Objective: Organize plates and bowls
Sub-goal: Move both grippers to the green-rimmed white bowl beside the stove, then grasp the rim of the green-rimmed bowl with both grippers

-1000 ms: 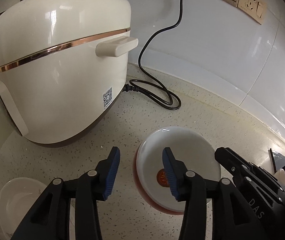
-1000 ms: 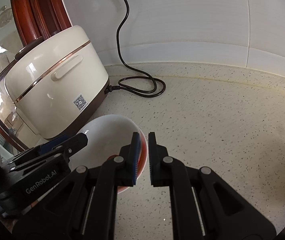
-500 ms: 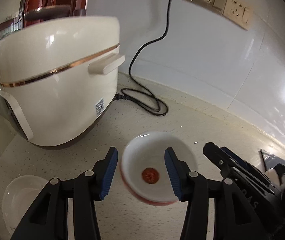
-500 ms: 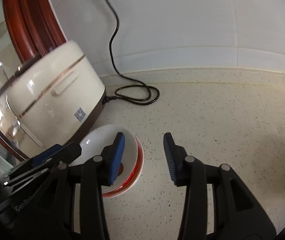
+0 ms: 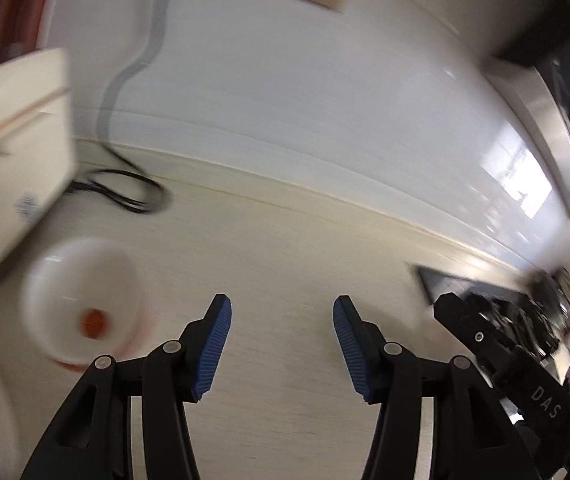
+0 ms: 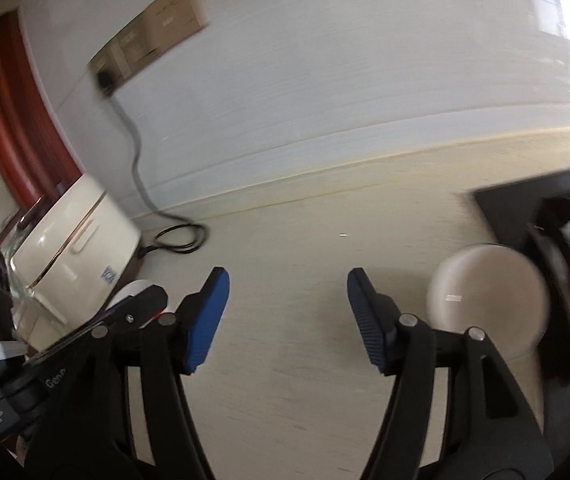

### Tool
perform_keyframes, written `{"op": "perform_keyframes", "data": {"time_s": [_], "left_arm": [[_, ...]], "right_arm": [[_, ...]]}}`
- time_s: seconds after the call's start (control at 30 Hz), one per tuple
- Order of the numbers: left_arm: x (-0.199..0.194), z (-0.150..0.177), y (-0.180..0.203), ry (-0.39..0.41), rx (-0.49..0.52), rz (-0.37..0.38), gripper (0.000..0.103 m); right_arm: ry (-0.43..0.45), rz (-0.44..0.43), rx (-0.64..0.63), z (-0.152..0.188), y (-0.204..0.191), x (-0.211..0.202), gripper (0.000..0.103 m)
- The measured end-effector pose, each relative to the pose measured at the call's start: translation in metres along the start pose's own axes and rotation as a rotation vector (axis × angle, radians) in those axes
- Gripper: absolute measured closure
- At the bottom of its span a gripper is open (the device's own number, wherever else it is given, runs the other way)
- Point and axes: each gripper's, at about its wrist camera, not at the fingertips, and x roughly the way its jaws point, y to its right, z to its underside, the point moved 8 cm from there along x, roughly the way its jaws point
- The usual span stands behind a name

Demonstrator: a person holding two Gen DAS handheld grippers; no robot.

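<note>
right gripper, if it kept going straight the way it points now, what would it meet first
Likely bare countertop: nothing lies between the opening jaws of the right gripper. The upturned white bowl sits off to its right. Motion blur makes depth uncertain.

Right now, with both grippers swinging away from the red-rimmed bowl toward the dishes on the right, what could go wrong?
1. Both views are smeared by motion, so the upturned white bowl near the dark rack could be misjudged and knocked.
2. The right gripper, its jaws opening on nothing, passes close to that bowl and may clip it.
3. The left gripper, jaws also opening and empty, travels close beside the right one; they could collide.
</note>
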Motion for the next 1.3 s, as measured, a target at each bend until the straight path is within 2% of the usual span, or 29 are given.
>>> {"op": "perform_keyframes", "data": {"time_s": [0.1, 0.27, 0.57, 0.73, 0.87, 1.07, 1.3], "left_arm": [[0.012, 0.011, 0.034, -0.031, 0.010, 0.070, 0.049], [0.033, 0.029, 0.081, -0.116, 0.030, 0.140, 0.049], [0.061, 0.049, 0.124, -0.206, 0.035, 0.206, 0.049], [0.075, 0.058, 0.132, -0.242, 0.008, 0.232, 0.050], [0.084, 0.063, 0.139, -0.264, 0.001, 0.240, 0.052], [0.098, 0.068, 0.141, -0.291, -0.016, 0.243, 0.062], [0.115, 0.076, 0.145, -0.317, -0.016, 0.216, 0.064]], "right_arm": [[0.016, 0.051, 0.028, 0.002, 0.040, -0.017, 0.033], [0.017, 0.103, 0.122, 0.006, 0.103, -0.034, 0.033], [0.001, 0.124, 0.147, 0.016, 0.151, -0.045, 0.034], [-0.034, 0.088, 0.158, 0.022, 0.165, -0.044, 0.035], [-0.047, 0.073, 0.171, 0.024, 0.172, -0.041, 0.043], [-0.073, 0.064, 0.146, 0.025, 0.168, -0.029, 0.053], [-0.102, 0.077, 0.127, 0.027, 0.167, -0.014, 0.056]]}}
